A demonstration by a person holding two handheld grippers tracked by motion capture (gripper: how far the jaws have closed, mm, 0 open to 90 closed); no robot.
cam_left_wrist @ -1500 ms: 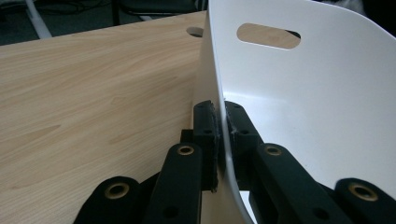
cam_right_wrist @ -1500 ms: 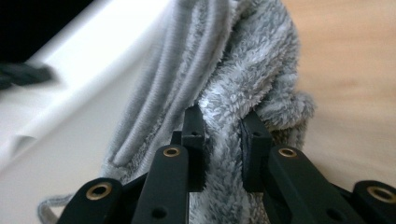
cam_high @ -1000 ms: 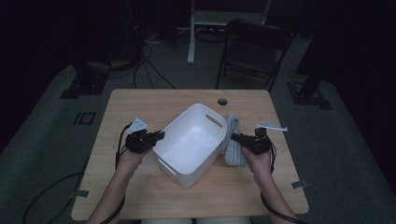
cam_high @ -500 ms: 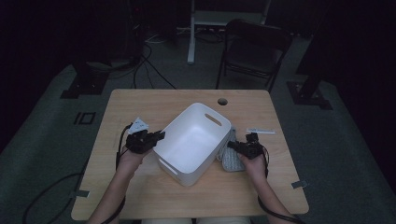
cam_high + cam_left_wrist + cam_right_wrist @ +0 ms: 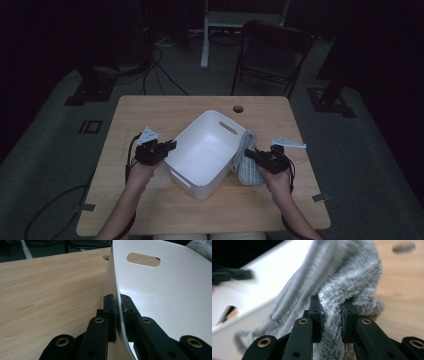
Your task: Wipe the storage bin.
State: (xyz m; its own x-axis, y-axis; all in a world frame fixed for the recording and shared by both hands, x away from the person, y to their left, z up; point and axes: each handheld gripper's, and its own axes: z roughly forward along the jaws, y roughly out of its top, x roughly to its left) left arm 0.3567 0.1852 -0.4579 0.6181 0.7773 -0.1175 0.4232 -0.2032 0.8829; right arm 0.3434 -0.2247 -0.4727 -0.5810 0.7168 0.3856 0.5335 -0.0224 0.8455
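Mid-table, toward right edge: grey fleece pouch [image 5: 248,159] lies just outside white bin [image 5: 202,150], long axis along bin's right wall. Right gripper [image 5: 258,156] pinches pouch's fleece; bin mouth lies leftward of jaws. Left gripper [image 5: 167,146] clamped on bin's left rim, steadying.

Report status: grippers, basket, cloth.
Left gripper clamped on white plastic basket wall. Right gripper shut on fluffy grey cloth beside basket. Nothing in the way.
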